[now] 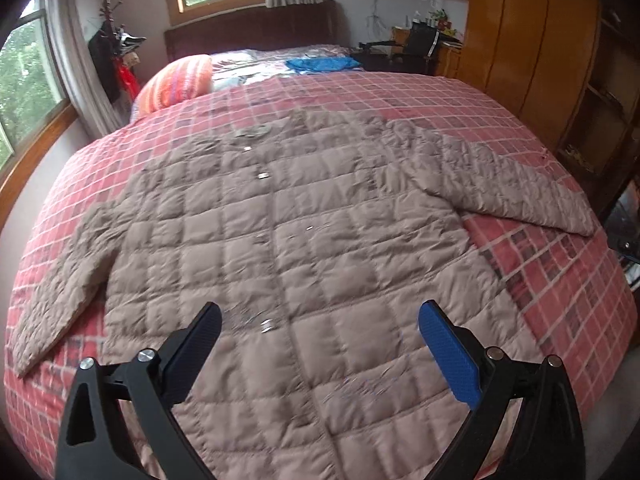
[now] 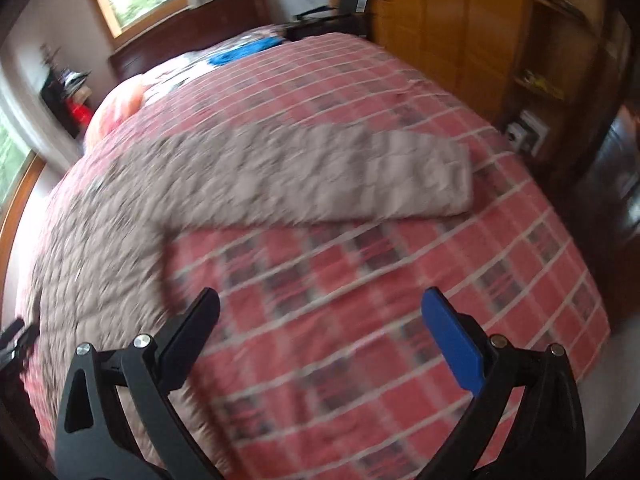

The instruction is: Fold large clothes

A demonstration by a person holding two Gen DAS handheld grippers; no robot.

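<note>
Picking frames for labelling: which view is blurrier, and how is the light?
Right wrist view: motion-smeared, the quilted taupe jacket and red plaid bedspread streaked. Left wrist view: mostly sharp, mild blur near the frame bottom. Both: soft window daylight, no glare, strong fisheye bending.

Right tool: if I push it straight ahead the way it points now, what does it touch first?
Probably the bare red plaid bedspread, not the quilted jacket. The right tool is open over the cover, with the jacket's sleeve lying farther ahead across the line. The view is blurred, so depth is uncertain.
</note>
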